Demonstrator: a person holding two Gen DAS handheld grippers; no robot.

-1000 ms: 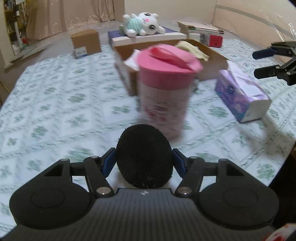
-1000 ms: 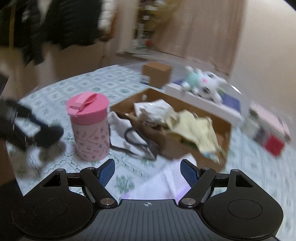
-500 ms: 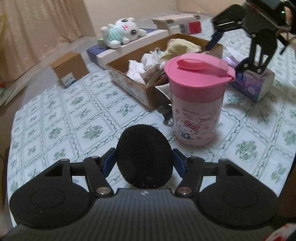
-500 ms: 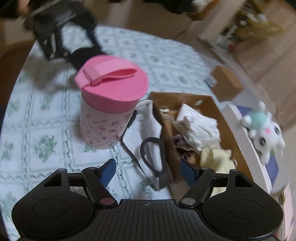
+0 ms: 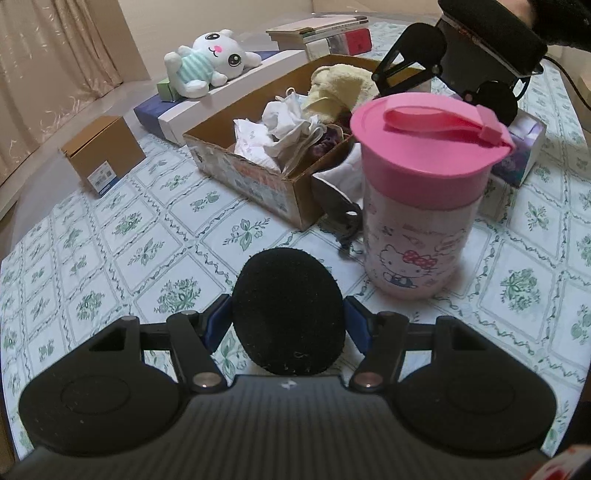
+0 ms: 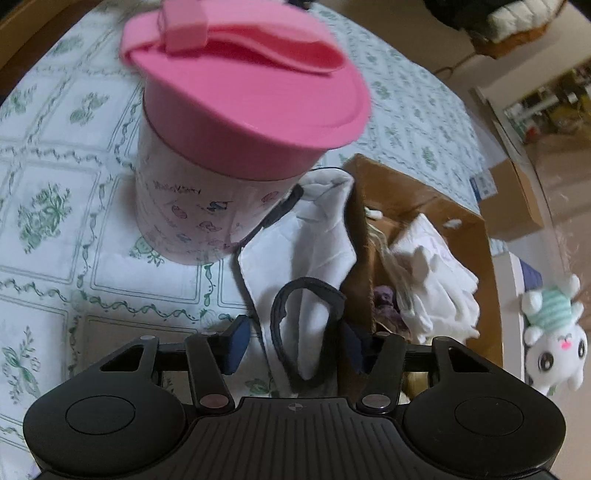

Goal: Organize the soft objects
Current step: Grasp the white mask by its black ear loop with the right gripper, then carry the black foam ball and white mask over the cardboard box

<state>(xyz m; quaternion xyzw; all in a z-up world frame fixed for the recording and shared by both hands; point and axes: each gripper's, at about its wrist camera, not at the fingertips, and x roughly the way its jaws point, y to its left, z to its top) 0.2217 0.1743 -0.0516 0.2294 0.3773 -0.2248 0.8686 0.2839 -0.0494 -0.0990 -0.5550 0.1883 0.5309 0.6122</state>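
Note:
My left gripper [image 5: 288, 326] is shut on a round black foam pad [image 5: 288, 302], held low over the patterned tablecloth, left of a pink-lidded cup [image 5: 424, 221]. Beyond it, an open cardboard box [image 5: 258, 184] holds white cloths, a yellow cloth and something purple. A white cloth bag with a black strap [image 6: 314, 240] lies between the cup [image 6: 221, 110] and the box [image 6: 424, 192]. My right gripper [image 6: 295, 343] hangs right over that strap loop [image 6: 280, 314]. Its jaws are closing with the loop between them; the pads do not press on it.
A white plush toy [image 5: 207, 59] lies on a flat blue-and-white box behind the cardboard box. A purple tissue pack [image 5: 524, 147] sits right of the cup, a small brown carton [image 5: 103, 155] at the left, and stacked books [image 5: 321, 33] at the back.
My right gripper rolled and came down from near the tissue pack to the bag's strap, its jaws narrowing. My left gripper swung around the cup, still holding the black pad.

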